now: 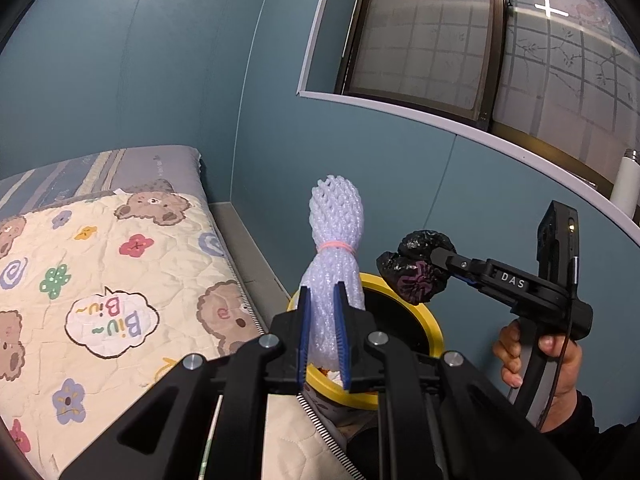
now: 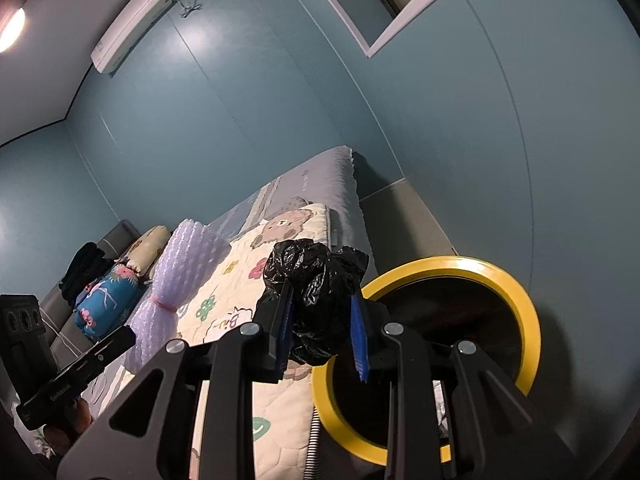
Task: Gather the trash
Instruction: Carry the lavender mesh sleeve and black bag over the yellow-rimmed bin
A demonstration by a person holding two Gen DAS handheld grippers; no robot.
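- Where the two black handheld grippers reach out over the bedside, the left gripper (image 1: 324,332) has its blue-padded fingers (image 1: 305,332) clamped on the lower end of a bundle of white foam fruit netting (image 1: 336,240), which stands upright out of the grip with a pink rubber band (image 1: 335,246) cinched around its waist.
- The right gripper (image 2: 324,328) has its fingers (image 2: 359,336) pressed in on a crumpled black plastic bag (image 2: 316,300), wadded into a ball; in the left wrist view the same wad (image 1: 416,272) hangs just above and to the right of the bin's rim.
- On the side of the right gripper, white capitals read "DAS" (image 1: 513,280); a bare hand (image 1: 540,368) in a dark sleeve wraps its handle.
- Just beyond both sets of fingers stands a round bin with a yellow rim (image 1: 430,320) and a dark inside, squeezed between the bed and the blue-green wall; some pale scraps show at its bottom.
- Beside the bin lies a cream quilted bedspread (image 1: 120,280) printed with brown bears and flowers; one speech bubble on it reads "Biu Biu~" (image 1: 116,318), upside down from here.
- Farther along the bed sit a grey pillow (image 1: 160,164), a blue floral bundle (image 2: 108,300) and dark folded clothes (image 2: 82,272).
- On the wall above hangs a white air conditioner (image 2: 128,24); a frosted window (image 1: 420,40) with a white sill holds a white bottle (image 1: 626,184).
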